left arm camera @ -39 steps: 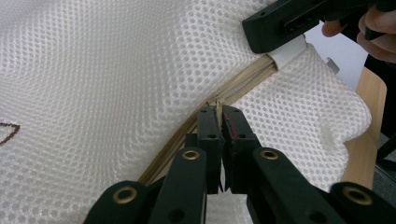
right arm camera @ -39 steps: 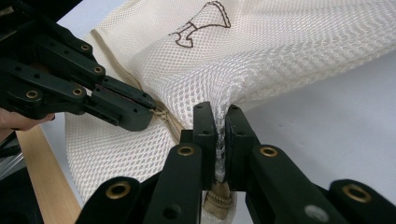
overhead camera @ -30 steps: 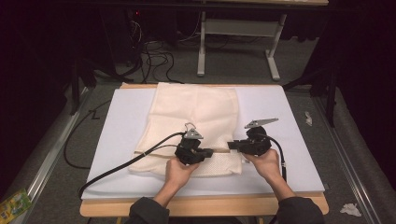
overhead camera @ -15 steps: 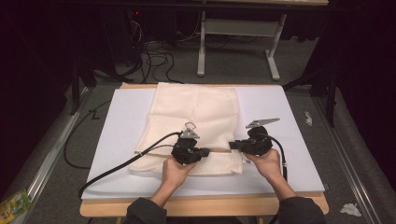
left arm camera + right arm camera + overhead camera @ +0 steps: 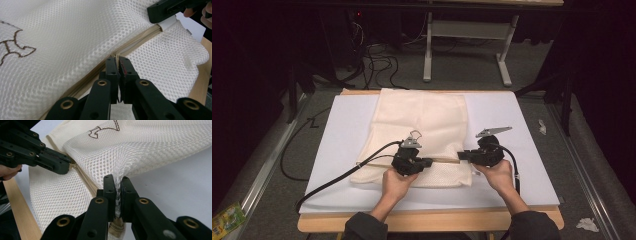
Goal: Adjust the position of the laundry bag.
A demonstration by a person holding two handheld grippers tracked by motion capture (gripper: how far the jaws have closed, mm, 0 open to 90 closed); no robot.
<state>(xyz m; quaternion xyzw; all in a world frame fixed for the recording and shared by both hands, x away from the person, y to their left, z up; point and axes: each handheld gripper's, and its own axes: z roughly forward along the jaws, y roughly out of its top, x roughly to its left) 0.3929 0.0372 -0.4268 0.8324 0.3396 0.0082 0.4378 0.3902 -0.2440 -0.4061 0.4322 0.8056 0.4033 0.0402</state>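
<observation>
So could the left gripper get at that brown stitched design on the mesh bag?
Probably not right now: the left gripper is clamped on the mesh bag's zipper seam. The brown stitched design itself lies uncovered.

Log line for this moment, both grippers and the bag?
left gripper: shut on bag seam | right gripper: shut on bag mesh | bag: flat on white sheet

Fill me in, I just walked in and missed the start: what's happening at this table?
A person is working on a cream mesh bag spread on a white sheet over the table. Each hand holds a gripper. The left gripper is shut on the bag's beige zipper band, and the right gripper is shut on a pinch of the mesh at the band's other end. In the high view both sit near the bag's front edge, facing each other along the band.
</observation>
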